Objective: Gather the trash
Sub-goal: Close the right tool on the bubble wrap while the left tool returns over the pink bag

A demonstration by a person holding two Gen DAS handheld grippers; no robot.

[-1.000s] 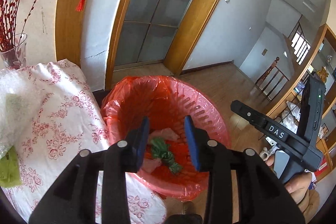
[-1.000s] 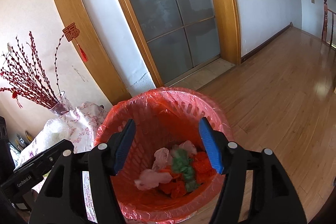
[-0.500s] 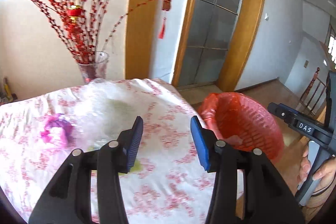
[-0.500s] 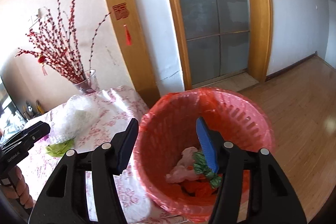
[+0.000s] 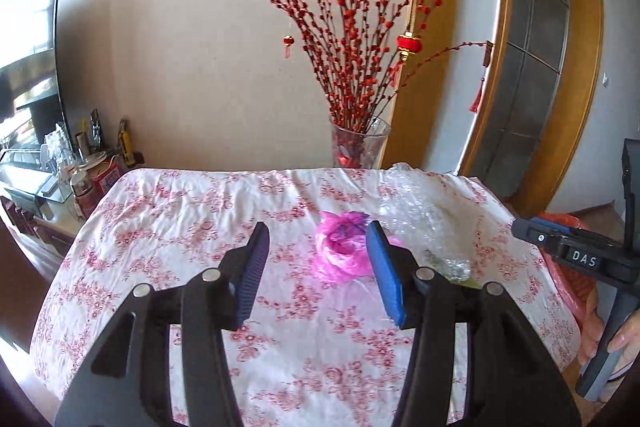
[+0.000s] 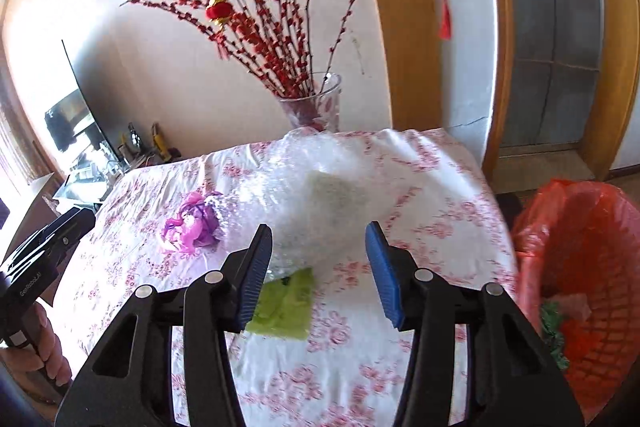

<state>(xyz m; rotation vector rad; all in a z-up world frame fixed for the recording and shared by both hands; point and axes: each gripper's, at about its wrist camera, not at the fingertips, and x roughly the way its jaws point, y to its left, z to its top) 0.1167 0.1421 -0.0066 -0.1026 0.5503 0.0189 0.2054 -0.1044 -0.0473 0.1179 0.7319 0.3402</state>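
Observation:
A crumpled pink plastic bag (image 5: 344, 251) lies on the flowered tablecloth (image 5: 200, 227). Just short of the bag and above the cloth hangs my left gripper (image 5: 318, 267), its jaws opening and holding nothing. Clear bubble wrap (image 6: 320, 195) is heaped at the table's far side, with a light green scrap (image 6: 286, 303) at its near edge. My right gripper (image 6: 318, 259) hovers over the scrap and the wrap. Its jaws are closing with nothing pressed between them. The pink bag (image 6: 196, 223) shows to its left. The red-lined trash basket (image 6: 580, 267), holding green, pink and orange scraps, stands off the table's right edge.
A glass vase (image 5: 358, 147) of red-berried branches stands behind the table's far edge. A side counter with bottles and jars (image 5: 88, 179) is at the left. A wooden door frame (image 5: 560, 107) rises at the right. A person's hand (image 6: 48, 343) grips the left tool's handle.
Both grippers have swung left, away from over the trash basket to over the table. The basket now sits at the right edge of both views. The left jaws stand wider, the right ones narrower.

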